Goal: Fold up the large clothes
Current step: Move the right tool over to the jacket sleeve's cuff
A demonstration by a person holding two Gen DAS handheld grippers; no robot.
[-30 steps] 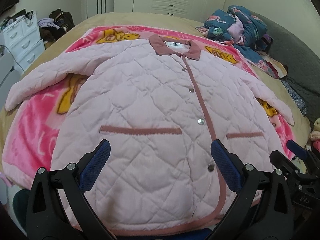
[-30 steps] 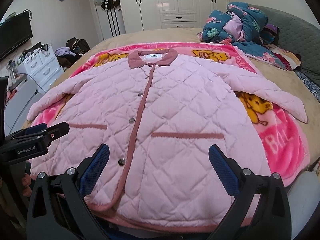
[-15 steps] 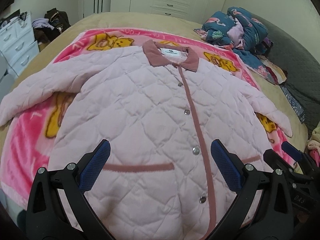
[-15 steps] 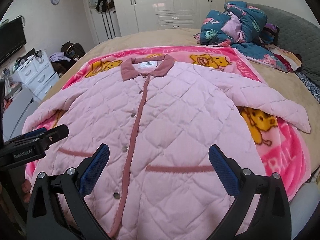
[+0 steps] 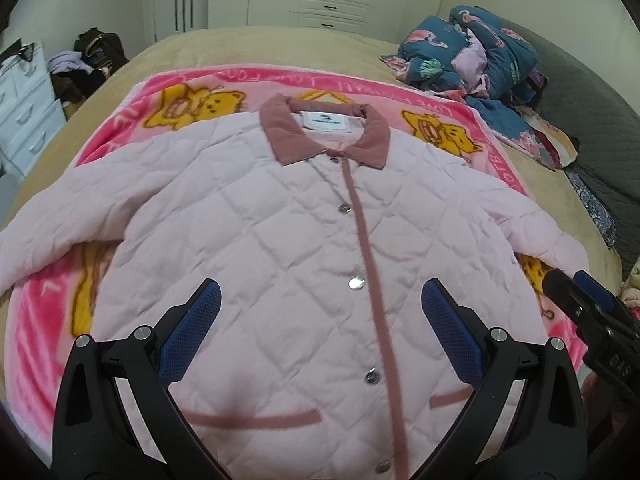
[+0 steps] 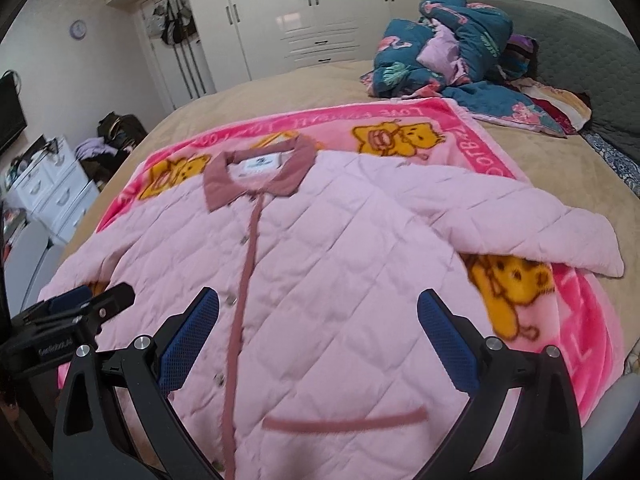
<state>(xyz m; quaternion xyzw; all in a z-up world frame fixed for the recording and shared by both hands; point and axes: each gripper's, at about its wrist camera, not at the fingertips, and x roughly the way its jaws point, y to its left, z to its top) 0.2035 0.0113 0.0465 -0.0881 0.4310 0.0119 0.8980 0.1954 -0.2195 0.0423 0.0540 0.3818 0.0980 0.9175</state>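
Both grippers have advanced up the garment since the earlier frames, so the hem has dropped out of view and the collar sits nearer. Nearest the lens, the left gripper (image 5: 320, 312) hangs over the lower front of the pale pink quilted jacket (image 5: 280, 240), its blue-padded fingers (image 5: 188, 332) spread wide apart and holding nothing; the right gripper (image 6: 318, 312) hovers likewise over the other front panel, jaws apart and empty. The jacket lies face up and buttoned on a bright pink fleece blanket printed with yellow bears (image 5: 48, 320), itself spread on a tan-covered bed (image 5: 260, 48). Its long axis runs from the near hem, out of view, straight away from the cameras along the dusty-rose placket (image 5: 368, 264) to the dusty-rose collar (image 5: 320, 128), which points toward the far white wardrobe (image 6: 304, 12). Both sleeves (image 6: 540, 232) splay outward and slightly down. As a judgement, no fold has begun. The thick padding may spring back or bulge when a sleeve is turned inward, and a pinch taken too deep could catch the blanket along with the cloth and drag it. Uneven lifting by the two tools would skew the fold line off the placket. Farther off, a heap of teal floral bedding (image 5: 472, 52) lies well apart from the jacket.
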